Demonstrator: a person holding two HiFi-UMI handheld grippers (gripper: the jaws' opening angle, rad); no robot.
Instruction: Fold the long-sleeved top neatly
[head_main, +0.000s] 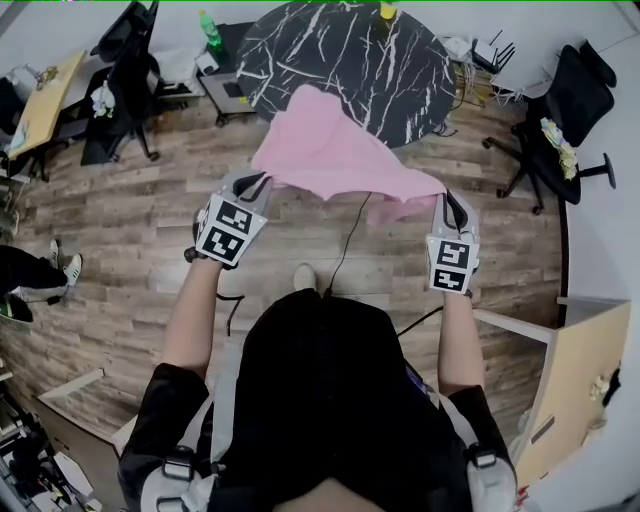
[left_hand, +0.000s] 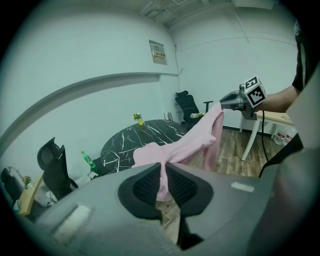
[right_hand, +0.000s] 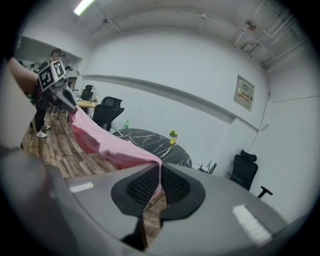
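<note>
top: the pink long-sleeved top (head_main: 335, 160) is held up in the air at 12 o'clock from the person, stretched out between the two grippers over the wooden floor (head_main: 130, 250)
top, near edge: pulled into a fairly straight line from one gripper to the other, with a bit of cloth hanging below it by the right one
top, far end: seen over the near rim of the worktop in the head view; whether it's actually laid on that rim can't be told for sure
left gripper (head_main: 262, 182): clamped on the top's near-left corner, and in its own view a pink fold is pinched between the two black pads
right gripper (head_main: 447, 203): closed tight on the near-right corner, with a thin pink edge sandwiched between its pads
grippers, relative: kept well apart, roughly level with each other, at about 11 and 1 o'clock from the person
worktop (head_main: 400, 70): round, black marble with white veins, found at 12 o'clock beyond the top
on the worktop: a small yellow plant (head_main: 387, 10) is stood at its far edge
green bottle (head_main: 211, 30): parked at 11 o'clock, just left of the worktop
office chair (head_main: 570, 100): black, at 2 o'clock, well clear of the top
cable (head_main: 350, 240): a black one is hung down below the top's near edge, towards the person
</note>
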